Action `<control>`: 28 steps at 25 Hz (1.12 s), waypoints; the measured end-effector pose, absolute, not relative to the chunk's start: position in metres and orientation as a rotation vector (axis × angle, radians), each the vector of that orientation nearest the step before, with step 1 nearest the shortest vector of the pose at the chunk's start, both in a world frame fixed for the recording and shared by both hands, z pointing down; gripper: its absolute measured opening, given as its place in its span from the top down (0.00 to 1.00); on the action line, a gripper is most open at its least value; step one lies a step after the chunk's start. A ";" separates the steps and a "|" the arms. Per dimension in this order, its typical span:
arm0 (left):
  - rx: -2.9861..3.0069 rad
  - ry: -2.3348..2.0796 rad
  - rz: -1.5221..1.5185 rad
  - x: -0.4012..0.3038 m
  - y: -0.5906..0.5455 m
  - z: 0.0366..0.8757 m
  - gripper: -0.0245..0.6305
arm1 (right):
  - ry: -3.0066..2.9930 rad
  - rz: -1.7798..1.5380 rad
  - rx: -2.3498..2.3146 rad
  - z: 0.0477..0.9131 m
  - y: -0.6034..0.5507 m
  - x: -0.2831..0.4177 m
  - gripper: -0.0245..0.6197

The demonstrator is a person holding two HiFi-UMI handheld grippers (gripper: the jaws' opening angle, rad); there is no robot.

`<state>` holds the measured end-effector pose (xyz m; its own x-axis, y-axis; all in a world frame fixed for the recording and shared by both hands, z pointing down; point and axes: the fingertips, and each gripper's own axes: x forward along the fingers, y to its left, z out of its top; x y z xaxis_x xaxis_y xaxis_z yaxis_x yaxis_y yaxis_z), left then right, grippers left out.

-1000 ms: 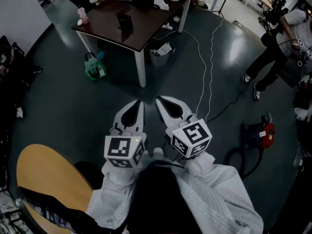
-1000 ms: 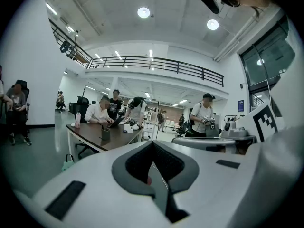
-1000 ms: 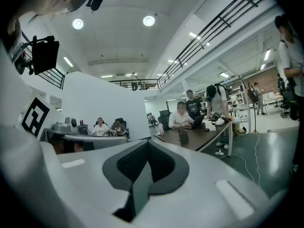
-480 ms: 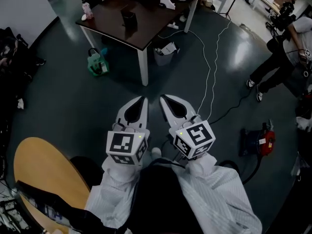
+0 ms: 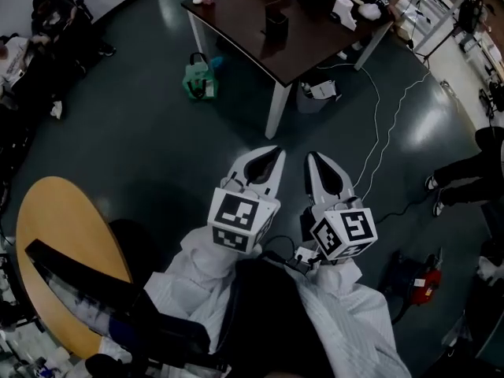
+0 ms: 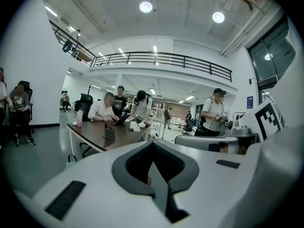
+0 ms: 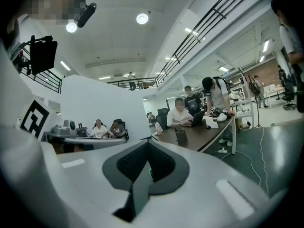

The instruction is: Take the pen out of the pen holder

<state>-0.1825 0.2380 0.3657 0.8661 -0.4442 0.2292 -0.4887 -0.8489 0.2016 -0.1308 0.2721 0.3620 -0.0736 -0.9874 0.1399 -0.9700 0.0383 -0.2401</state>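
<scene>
Both grippers are held side by side in front of the body, well short of the table. The left gripper (image 5: 276,151) has a smooth white plastic shell with a dark teardrop cut-out. Its jaws are pressed together with nothing between them, as the left gripper view (image 6: 153,144) confirms. The right gripper (image 5: 310,157) has the same shape, its jaws also closed and empty (image 7: 147,144). Each carries a cube with black-and-white square markers. White, finely striped sleeves (image 5: 197,262) cover the arms.

The pen holder (image 5: 276,24) is a small dark boxy cup. It stands upright on the glossy dark-brown table (image 5: 236,10), which has white legs, far ahead of both grippers (image 6: 109,133) (image 7: 180,136). The pen itself is too small to make out. A green bag (image 5: 199,81) sits on the grey polished floor beside the table, and thin white cables (image 5: 376,132) trail across it. A round yellow wooden top (image 5: 59,242) lies lower left.

Compared with a second ago, the table and holder are seen further right in the head view and the grippers sit right of centre. The jaws are shut as before.
</scene>
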 end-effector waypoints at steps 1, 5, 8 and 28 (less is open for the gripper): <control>2.786 -0.712 0.254 -0.178 0.221 0.367 0.96 | 2.221 -0.419 -2.090 0.363 0.255 -0.127 0.96; 2.790 -0.708 0.242 -0.151 0.148 0.360 0.96 | 2.224 -0.401 -2.091 0.358 0.180 -0.101 0.96; 2.804 -0.695 0.235 -0.126 0.094 0.355 0.96 | 2.210 -0.391 -2.099 0.351 0.127 -0.074 0.96; 2.605 -1.018 0.281 0.078 -0.167 0.401 0.96 | 2.428 -0.499 -1.886 0.385 -0.133 0.150 0.96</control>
<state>0.0779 -0.1670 0.4006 0.7255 -0.6206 0.2975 -0.6854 -0.6907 0.2305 0.1503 -0.1332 0.3846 -0.2668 -0.9481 0.1732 -0.9395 0.2157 -0.2661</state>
